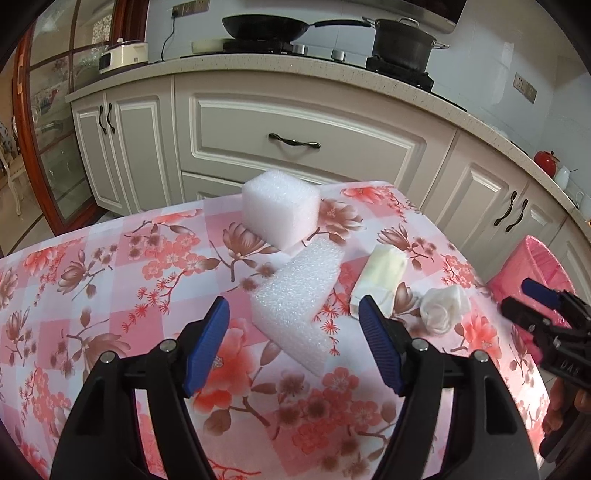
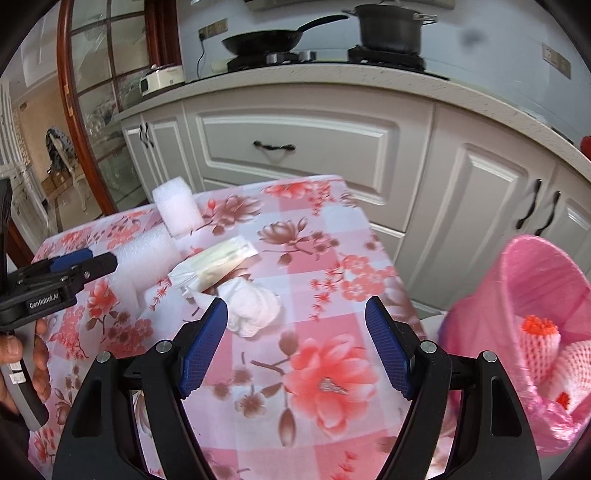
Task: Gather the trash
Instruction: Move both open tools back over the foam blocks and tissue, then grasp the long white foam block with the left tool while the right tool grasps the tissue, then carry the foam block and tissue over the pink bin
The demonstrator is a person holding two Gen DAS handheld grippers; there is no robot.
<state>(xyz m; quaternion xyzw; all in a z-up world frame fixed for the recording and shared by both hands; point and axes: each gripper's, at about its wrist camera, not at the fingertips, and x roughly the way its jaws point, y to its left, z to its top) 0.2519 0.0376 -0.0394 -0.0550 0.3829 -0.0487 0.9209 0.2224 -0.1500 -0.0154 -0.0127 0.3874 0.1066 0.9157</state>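
On the floral tablecloth [image 1: 110,280] lie a white foam block [image 1: 280,210], an L-shaped foam sheet [image 1: 295,295], a pale wrapper [image 1: 380,273] and a crumpled white tissue [image 1: 445,304]. My left gripper [image 1: 293,314] hovers open over the near end of the foam sheet, with nothing pressed between its pads. In the right wrist view my right gripper [image 2: 295,317] is open above the cloth, just right of the tissue [image 2: 255,304] and the wrapper [image 2: 218,262]. A pink-lined trash bin [image 2: 517,295] stands beside the table's right edge, holding foam fruit nets [image 2: 543,343].
White kitchen cabinets [image 1: 303,136] and a counter with a pan [image 1: 266,27] and a pot [image 1: 400,42] rise behind the table. A glass cabinet with a wooden frame [image 1: 40,122] stands at the left. A hand [image 2: 37,354] holds the left gripper's handle.
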